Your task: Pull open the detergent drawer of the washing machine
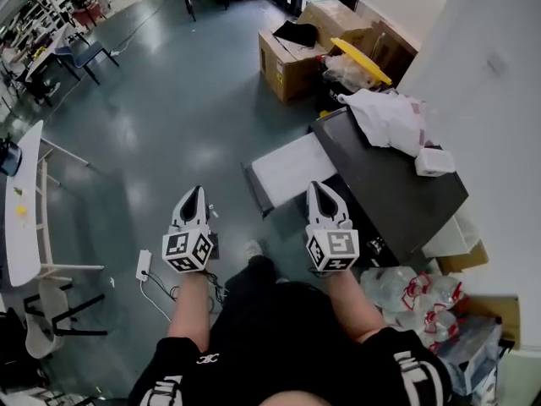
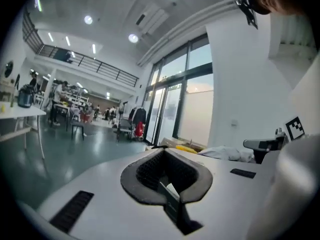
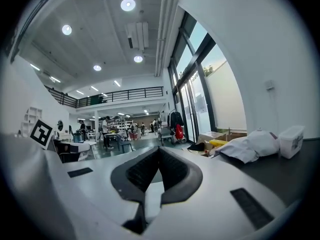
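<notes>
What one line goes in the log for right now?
left gripper: shut, empty | right gripper: shut, empty | both: in the air, touching nothing | washing machine: white panel sticks out in front

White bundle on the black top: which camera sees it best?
The head view: the white bundle shows whole, seen from above. The right gripper view shows it side-on, low at the right. The left gripper view catches only a far sliver.

Cardboard boxes [image 1: 292, 62] up top, wht table [image 1: 25, 244] left, bottles [image 1: 414, 294] btm-right.
</notes>
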